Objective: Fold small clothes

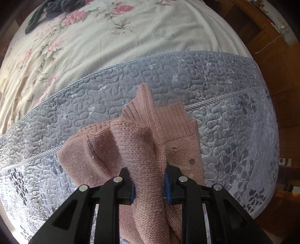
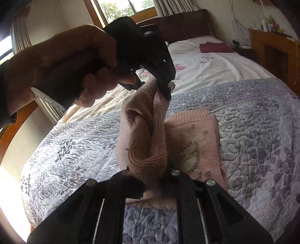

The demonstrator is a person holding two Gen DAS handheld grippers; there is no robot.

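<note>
Both claws pinch the pink knit garment (image 1: 144,150) above the grey quilt (image 1: 234,131) near the bed's foot edge: the left gripper (image 1: 149,187) and the right gripper (image 2: 150,180). Only the right view shows the person's hand (image 2: 75,71) and a maroon cloth (image 2: 215,47); only the left shows dark clothes (image 1: 61,7).

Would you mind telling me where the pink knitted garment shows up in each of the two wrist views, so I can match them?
Left wrist view: the pink knitted garment fills the lower centre, pinched in the left hand-held gripper.
Right wrist view: it sits at centre, a raised fold strung between the left hand-held gripper above and the right hand-held gripper below.
Shared landmark: the grey quilted cover under it.
</note>
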